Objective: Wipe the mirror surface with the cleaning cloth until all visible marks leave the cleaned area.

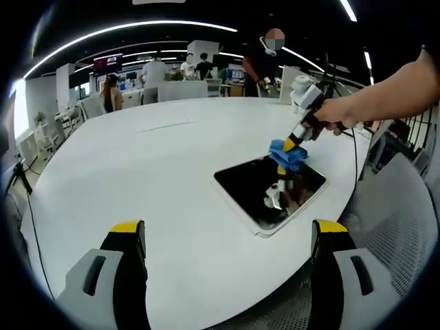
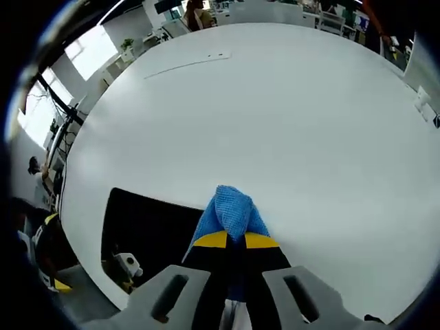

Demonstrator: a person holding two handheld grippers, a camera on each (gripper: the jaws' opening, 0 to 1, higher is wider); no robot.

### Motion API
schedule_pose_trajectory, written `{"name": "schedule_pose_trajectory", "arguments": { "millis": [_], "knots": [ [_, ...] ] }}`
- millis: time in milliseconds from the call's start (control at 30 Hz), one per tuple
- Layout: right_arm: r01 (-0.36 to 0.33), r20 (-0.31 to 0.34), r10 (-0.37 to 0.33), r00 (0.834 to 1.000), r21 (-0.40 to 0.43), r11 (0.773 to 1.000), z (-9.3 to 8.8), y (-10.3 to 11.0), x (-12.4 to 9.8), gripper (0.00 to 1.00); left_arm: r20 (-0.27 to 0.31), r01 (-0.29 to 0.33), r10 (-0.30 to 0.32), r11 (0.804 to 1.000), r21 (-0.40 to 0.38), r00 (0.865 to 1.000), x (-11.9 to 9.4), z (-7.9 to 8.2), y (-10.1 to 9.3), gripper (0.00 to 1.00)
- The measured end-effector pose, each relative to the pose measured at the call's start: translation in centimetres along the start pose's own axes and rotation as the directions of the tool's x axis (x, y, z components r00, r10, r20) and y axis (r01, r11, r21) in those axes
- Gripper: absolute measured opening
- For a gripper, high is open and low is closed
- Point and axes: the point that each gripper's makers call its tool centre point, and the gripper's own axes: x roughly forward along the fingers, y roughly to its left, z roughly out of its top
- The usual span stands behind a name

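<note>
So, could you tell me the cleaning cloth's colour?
Blue; the cloth shows best in the right gripper view.

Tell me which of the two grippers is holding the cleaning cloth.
The right gripper: its jaws are shut on the blue cloth at the far edge of the mirror. The left gripper hangs open and empty over the white table.

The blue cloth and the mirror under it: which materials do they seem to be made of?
The cloth looks like soft microfibre or terry: its surface shows a fine knobbly weave and it bunches in folds. The mirror seems to be glossy glass in a thin pale frame: it reflects the right gripper clearly.
</note>
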Motion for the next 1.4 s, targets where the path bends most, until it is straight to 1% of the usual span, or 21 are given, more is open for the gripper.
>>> {"name": "schedule_pose_trajectory", "arguments": {
  "millis": [67,167,233,267,333,400,433,567,633,700,767,833,933,1033,1133,1200,1233,1267,1300,1333,1400],
  "knots": [
    [-0.007,0.008,0.007,1.000,-0.010,1.000,0.0,0.0,0.0,0.00,0.001,-0.001,0.001,1.000,-0.002,1.000,0.0,0.0,0.0,0.99],
    [-0.016,0.023,0.016,1.000,0.006,1.000,-0.1,-0.1,-0.6,0.00,0.007,-0.006,0.006,1.000,-0.011,1.000,-0.1,0.1,0.2,0.99],
    [-0.012,0.056,0.011,0.998,0.020,1.000,0.6,-0.8,-1.2,0.00,0.011,-0.008,0.008,1.000,-0.015,1.000,-0.1,0.2,0.2,0.99],
    [-0.033,0.068,0.030,0.997,0.055,0.998,0.6,-1.1,-1.8,0.00,0.012,-0.008,0.008,1.000,-0.011,1.000,-0.1,0.2,0.2,0.99],
    [-0.028,0.080,0.024,0.996,0.050,0.998,0.3,-2.0,-2.7,0.00,0.017,-0.014,0.015,1.000,-0.017,1.000,-0.2,0.3,0.4,0.99],
    [-0.037,0.084,0.031,0.996,0.076,0.996,-0.6,-2.8,-3.6,0.00,0.031,-0.025,0.026,0.999,-0.043,0.999,-0.3,0.5,0.7,0.99],
    [-0.035,0.084,0.029,0.996,0.076,0.996,-1.1,-3.1,-4.1,0.00,0.032,-0.027,0.028,0.999,-0.038,0.999,-0.3,0.5,0.7,0.99],
    [-0.007,0.084,0.000,0.996,0.086,0.996,-3.3,-5.7,-5.6,0.00,0.039,-0.028,0.029,0.999,-0.032,0.999,-0.3,0.6,0.6,0.99],
    [0.001,0.073,-0.008,0.997,0.097,0.995,-4.4,-6.7,-5.9,0.01,0.040,-0.029,0.030,0.999,-0.029,0.999,-0.3,0.6,0.7,0.99],
    [0.016,0.066,-0.022,0.998,0.088,0.996,-5.2,-7.4,-6.0,0.01,0.040,-0.027,0.028,0.999,-0.025,0.999,-0.3,0.6,0.6,0.99],
    [0.016,0.061,-0.021,0.998,0.089,0.996,-5.6,-7.6,-6.0,0.01,0.043,-0.028,0.029,0.999,-0.023,0.999,-0.3,0.7,0.6,0.99],
    [0.014,0.059,-0.018,0.998,0.063,0.998,-5.8,-7.5,-6.0,0.01,0.038,-0.032,0.033,0.999,-0.026,0.999,-0.4,0.6,0.6,0.99],
    [0.010,0.057,-0.013,0.998,0.040,0.999,-5.7,-7.1,-5.7,0.01,0.031,-0.022,0.024,0.999,-0.037,0.999,-0.3,0.5,0.5,0.99],
    [0.017,0.057,-0.019,0.998,0.031,0.999,-5.1,-7.1,-5.3,0.01,0.019,-0.015,0.015,1.000,-0.020,1.000,-0.2,0.3,0.3,0.99],
    [0.019,0.031,-0.020,0.999,0.031,0.999,-5.2,-7.2,-4.2,0.01,0.031,-0.031,0.032,0.999,-0.030,0.999,-0.3,0.5,0.7,0.99],
    [0.001,0.001,-0.001,1.000,0.001,1.000,-5.8,-7.1,-3.4,0.01,0.031,-0.035,0.036,0.999,-0.026,0.999,-0.3,0.5,0.8,0.99],
    [-0.007,-0.006,0.007,1.000,0.030,1.000,-6.2,-7.1,-3.0,0.01,0.028,-0.035,0.036,0.999,-0.024,0.999,-0.2,0.5,0.8,0.99],
    [-0.023,-0.003,0.023,1.000,0.068,0.997,-6.4,-6.9,-2.8,0.02,0.025,-0.035,0.035,0.999,-0.019,0.999,-0.2,0.4,0.9,0.99],
    [-0.031,0.032,0.029,0.999,0.080,0.996,-6.3,-6.9,-2.8,0.02,0.018,-0.044,0.044,0.999,-0.005,0.999,-0.3,0.3,1.0,0.99],
    [-0.027,0.033,0.025,0.999,0.061,0.998,-6.3,-7.0,-3.0,0.02,0.019,-0.048,0.048,0.999,0.005,0.999,-0.4,0.3,1.1,0.99],
    [-0.027,0.035,0.025,0.999,0.037,0.999,-6.2,-6.9,-3.0,0.02,0.027,-0.059,0.060,0.998,-0.016,0.998,-0.4,0.5,1.4,0.99]
  ]
}}
